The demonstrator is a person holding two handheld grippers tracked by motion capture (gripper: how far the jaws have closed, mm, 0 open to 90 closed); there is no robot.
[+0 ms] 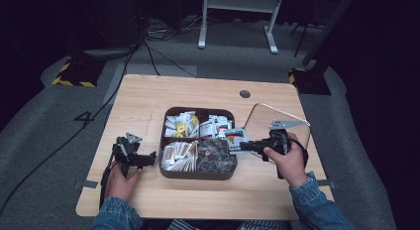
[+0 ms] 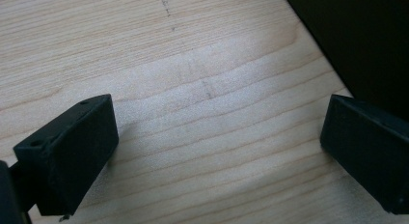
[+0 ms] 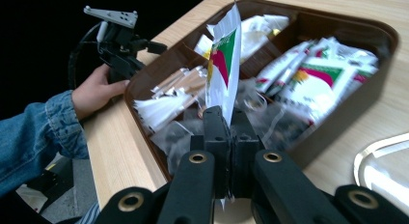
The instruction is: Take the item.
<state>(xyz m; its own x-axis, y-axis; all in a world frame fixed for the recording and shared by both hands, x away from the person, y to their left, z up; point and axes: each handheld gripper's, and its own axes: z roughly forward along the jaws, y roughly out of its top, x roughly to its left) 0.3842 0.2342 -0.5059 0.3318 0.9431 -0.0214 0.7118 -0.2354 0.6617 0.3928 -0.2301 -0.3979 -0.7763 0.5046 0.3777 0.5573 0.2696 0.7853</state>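
Looking down in the high view, the right hand-held gripper (image 1: 246, 145) pinches a sachet (image 1: 236, 137) at the right edge of the brown tray (image 1: 198, 173), just over its compartments, while the left hand-held gripper (image 1: 148, 159) waits left of the tray on the table (image 1: 148, 96). In the left gripper view its jaws stand wide apart over bare wood. In the right gripper view the sachet (image 3: 223, 69) stands on end, long axis rising from the closed jaws; it seems mid-transfer, and next needs the matching compartment.
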